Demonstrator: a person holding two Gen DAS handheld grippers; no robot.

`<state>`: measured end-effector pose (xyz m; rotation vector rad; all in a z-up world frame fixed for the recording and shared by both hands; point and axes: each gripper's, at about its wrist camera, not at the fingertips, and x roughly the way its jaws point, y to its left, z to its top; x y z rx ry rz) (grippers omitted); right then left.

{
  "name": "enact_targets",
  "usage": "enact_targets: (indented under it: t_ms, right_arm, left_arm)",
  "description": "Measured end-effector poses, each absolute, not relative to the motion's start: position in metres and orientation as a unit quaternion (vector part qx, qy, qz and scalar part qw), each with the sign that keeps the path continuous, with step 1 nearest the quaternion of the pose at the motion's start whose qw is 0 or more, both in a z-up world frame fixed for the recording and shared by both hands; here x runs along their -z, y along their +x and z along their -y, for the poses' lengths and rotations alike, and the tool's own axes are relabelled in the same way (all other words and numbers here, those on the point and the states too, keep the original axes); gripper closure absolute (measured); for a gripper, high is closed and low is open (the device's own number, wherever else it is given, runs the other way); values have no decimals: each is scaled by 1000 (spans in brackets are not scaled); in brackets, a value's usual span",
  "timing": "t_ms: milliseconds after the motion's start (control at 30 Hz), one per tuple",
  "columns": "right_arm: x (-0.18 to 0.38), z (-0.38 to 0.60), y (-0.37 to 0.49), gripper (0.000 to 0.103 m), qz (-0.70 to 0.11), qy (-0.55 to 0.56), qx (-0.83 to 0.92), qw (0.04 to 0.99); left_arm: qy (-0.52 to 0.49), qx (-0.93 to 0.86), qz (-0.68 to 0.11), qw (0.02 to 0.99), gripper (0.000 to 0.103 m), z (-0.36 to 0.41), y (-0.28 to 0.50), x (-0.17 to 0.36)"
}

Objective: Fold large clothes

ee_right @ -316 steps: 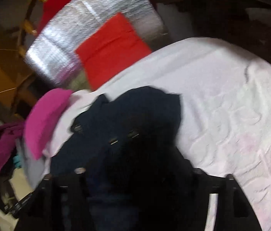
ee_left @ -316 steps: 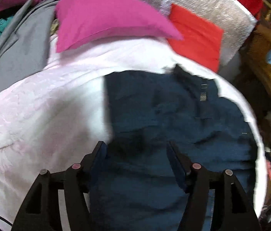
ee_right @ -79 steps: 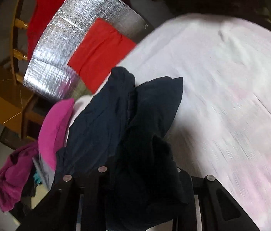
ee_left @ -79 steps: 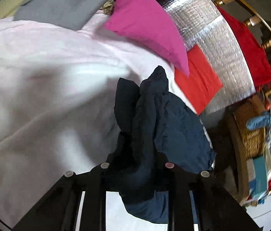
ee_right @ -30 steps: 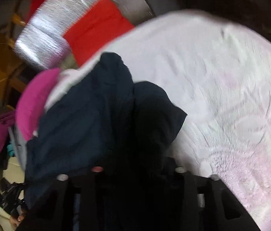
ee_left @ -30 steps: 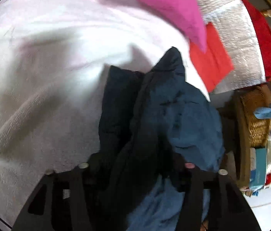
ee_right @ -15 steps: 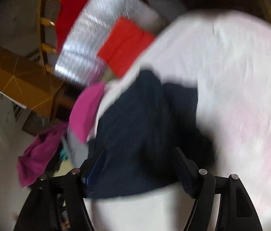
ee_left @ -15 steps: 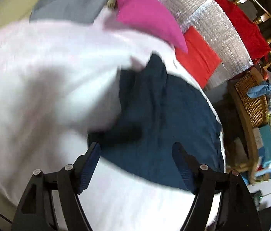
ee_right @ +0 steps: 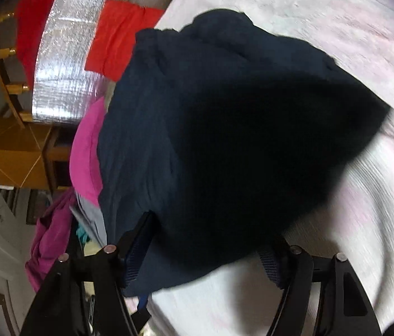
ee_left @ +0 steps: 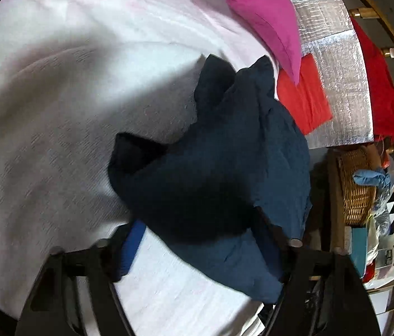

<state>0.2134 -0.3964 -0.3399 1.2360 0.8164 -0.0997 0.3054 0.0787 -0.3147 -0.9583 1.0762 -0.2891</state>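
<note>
Navy garment (ee_left: 225, 168) bunched on the bed (ee_left: 57, 112), both tongs spread w/ nothing pinched.

Vs 1 s ago, when both tongs were buried in the cloth w/ it hanging from them, it now lies released in a rumpled heap on the white bedspread; vs 0.5 s ago both cams sit closer to it. Left tongs (ee_left: 197, 249) hover low over the near edge, jaws wide apart, blue pads (ee_left: 131, 247) showing, cloth lying between but not clamped. Right tongs (ee_right: 205, 254) same: wide apart, straddling the heap's near edge, no grip. Heap lies toward the head of the bed, near the pink pillow (ee_left: 267, 14) & red cloth (ee_left: 303, 95) against the silver foil panel (ee_left: 334, 64). Wicker basket (ee_left: 356, 187) off the bedside.
</note>
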Motion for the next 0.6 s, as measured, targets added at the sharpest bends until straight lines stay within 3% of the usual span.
enact_targets:
  t_ms: [67,167,233,300,433,500,600]
  right_arm:
    - [330,394,228,57,-368,538,51,757]
    - [302,392,220,65,-337,493,52,801]
    - [294,389,223,65,-339,457,59,820]
    - [313,387,231,64,-391,454,76,797]
    - [307,391,227,61,-404,460,51,789]
    - [300,394,212,45,-417,462,32,782]
    - [275,400,190,43,-411,439,-7,799]
  left_arm:
    - [-413,139,-474,765,57,-73,308,303]
    - [-364,147,-456,798,60,-60,307,287]
    - [-330,131,-487,798,60,-53,310,295]
    - [-325,122,-507,789,54,-53,312,305]
    - [-322,125,-514,786,51,-70,305,288]
    - [-301,110,-496,807,50,-81,293,269]
    - [-270,91,-442,851,37,-101,280,232]
